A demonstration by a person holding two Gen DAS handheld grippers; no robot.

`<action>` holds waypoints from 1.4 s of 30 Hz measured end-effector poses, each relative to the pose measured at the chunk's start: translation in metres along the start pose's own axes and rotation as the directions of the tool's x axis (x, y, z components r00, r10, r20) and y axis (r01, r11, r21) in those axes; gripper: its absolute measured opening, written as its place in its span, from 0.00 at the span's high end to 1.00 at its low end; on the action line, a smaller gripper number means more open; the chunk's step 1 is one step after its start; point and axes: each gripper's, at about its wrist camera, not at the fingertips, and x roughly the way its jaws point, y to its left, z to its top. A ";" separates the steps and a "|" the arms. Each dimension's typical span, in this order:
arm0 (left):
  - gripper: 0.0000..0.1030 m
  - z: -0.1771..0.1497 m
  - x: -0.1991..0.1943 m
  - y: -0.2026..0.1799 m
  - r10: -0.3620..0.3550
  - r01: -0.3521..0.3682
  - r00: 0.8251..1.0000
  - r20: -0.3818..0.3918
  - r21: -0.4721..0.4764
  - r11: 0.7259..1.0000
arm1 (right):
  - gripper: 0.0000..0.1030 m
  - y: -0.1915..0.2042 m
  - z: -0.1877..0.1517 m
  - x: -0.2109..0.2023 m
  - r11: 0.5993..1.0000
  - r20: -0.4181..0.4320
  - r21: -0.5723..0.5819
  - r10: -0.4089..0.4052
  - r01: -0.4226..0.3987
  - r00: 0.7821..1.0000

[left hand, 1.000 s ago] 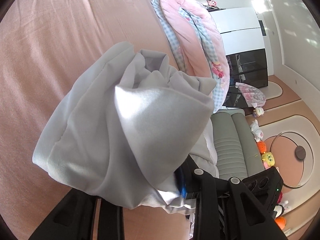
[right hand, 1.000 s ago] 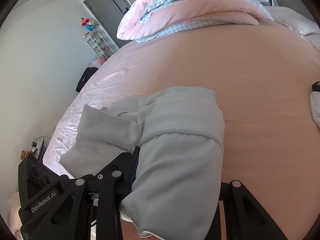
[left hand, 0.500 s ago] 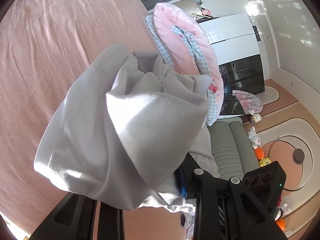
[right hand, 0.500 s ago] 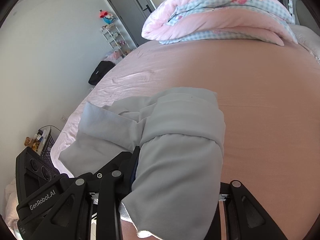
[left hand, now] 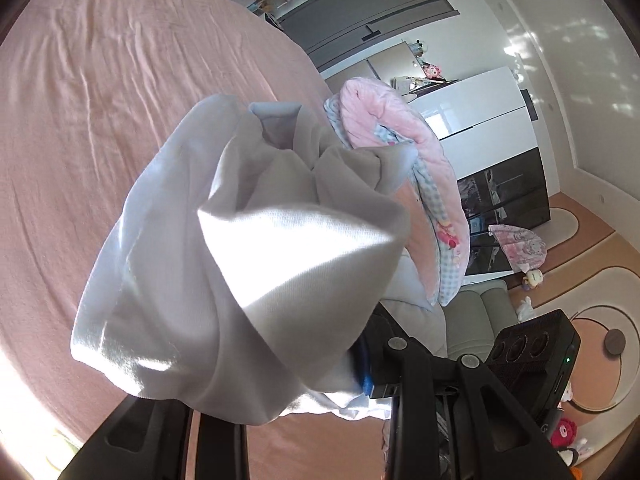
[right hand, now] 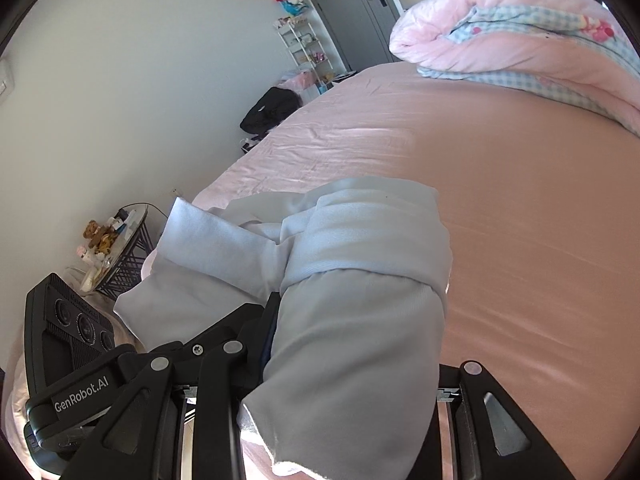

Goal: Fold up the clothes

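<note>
Both views have swung across the room over the last second: the pink duvet [left hand: 404, 184] has slid from the upper centre of the left view toward its right middle, and in the right view more wall and a side table have come into the left of the frame, while the garment sits in both grippers just as it did.

Filling the left half of the left view and the right half of the right view is the pink bed [right hand: 520, 208], bare apart from the duvet at its far end. Above it, in the centre of each frame, hangs the pale grey garment [left hand: 248, 248], bunched and partly rolled, lifted clear of the sheet.

Its bulk runs forward from both sets of jaws, its long axis roughly along the fingers. The left gripper [left hand: 280, 408] is clamped on one gathered end. The right gripper [right hand: 344, 384] looks clenched on the other, though the cloth draped over it hides the pads. Neither is nearer; any laying-out turns on drawing the two apart over the bed.
</note>
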 end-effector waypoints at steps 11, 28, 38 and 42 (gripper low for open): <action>0.73 0.029 0.011 0.024 -0.007 0.007 0.999 -0.051 -0.003 1.000 | 0.69 0.021 0.011 0.037 1.000 -0.011 -0.012 0.016 -0.017 1.000; 0.74 0.065 0.021 0.036 -0.047 0.051 0.994 -0.094 0.045 0.998 | 0.68 0.024 -0.002 0.063 0.995 0.110 0.097 0.019 -0.030 0.994; 0.74 0.071 0.018 0.061 -0.047 0.048 0.992 -0.121 0.005 0.999 | 0.68 0.036 0.001 0.074 0.993 0.096 0.110 0.031 -0.041 0.995; 0.73 0.038 0.030 0.105 0.017 -0.034 0.980 -0.196 -0.082 0.996 | 0.68 0.022 -0.031 0.102 0.989 -0.053 0.149 -0.004 0.012 0.999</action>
